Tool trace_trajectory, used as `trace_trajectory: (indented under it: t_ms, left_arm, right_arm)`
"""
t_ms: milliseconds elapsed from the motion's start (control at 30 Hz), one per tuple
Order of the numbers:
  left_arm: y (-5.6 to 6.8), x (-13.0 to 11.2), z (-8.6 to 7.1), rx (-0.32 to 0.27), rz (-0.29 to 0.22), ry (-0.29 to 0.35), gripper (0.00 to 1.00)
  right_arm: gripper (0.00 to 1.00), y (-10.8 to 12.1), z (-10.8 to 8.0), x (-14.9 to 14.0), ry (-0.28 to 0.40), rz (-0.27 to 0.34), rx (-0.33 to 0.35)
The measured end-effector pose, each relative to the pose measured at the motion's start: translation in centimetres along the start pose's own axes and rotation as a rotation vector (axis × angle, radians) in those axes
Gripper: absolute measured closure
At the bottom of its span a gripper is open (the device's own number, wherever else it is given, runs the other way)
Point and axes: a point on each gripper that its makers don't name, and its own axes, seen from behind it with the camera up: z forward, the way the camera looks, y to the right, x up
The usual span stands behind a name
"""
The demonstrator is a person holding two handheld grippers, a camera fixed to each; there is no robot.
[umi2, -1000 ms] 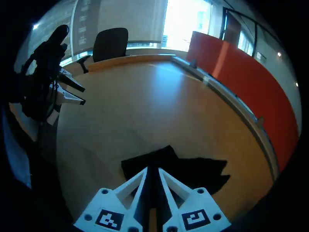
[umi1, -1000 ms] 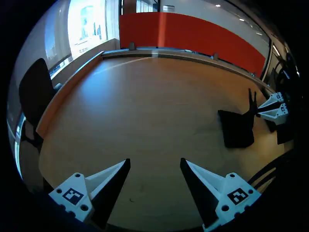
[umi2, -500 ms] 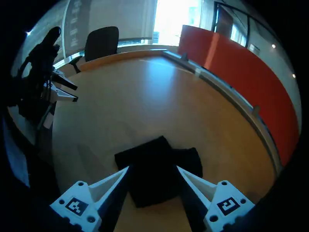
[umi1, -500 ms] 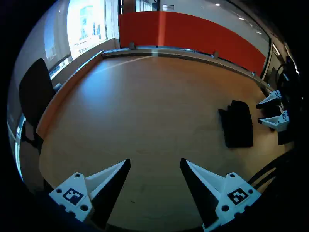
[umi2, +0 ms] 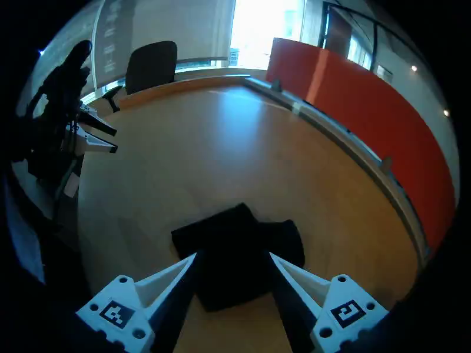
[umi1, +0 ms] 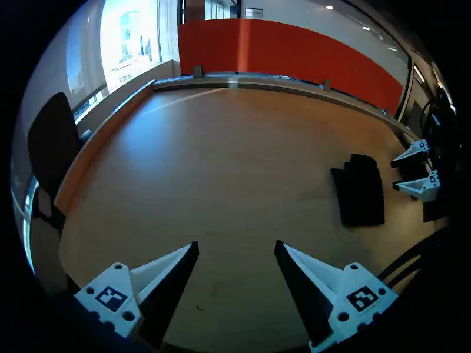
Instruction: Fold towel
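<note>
As it lies folded, towel (umi2: 235, 259): dark, on the wooden table (umi1: 235, 147), right side.
Right gripper (umi2: 234, 254): fingers apart, straddling the towel's near edge, seemingly not touching.
Left gripper (umi1: 235, 243): fingers apart, well away from the towel.
Far: red partition (umi1: 282, 50), chair (umi2: 150, 67).

Left hand-held gripper (umi1: 235, 243): fingers spread wide, empty. Right hand-held gripper (umi2: 235, 253): fingers spread wide, empty, tilted downward.
</note>
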Motion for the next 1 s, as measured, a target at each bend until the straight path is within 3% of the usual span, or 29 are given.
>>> trace_trajectory:
  t_ms: [767, 1000]
  left_arm:
    - [0.0, -0.5, -0.4, -0.003, 0.002, 0.000, 0.04]
    - [0.0, -0.8, -0.4, -0.004, 0.000, -0.002, 0.05]
  right_arm:
    - [0.25, -2.9, 1.9, -10.2, -0.148, 0.114, -0.012]
    - [0.30, -3.4, 2.2, -11.8, -0.167, 0.139, -0.013]
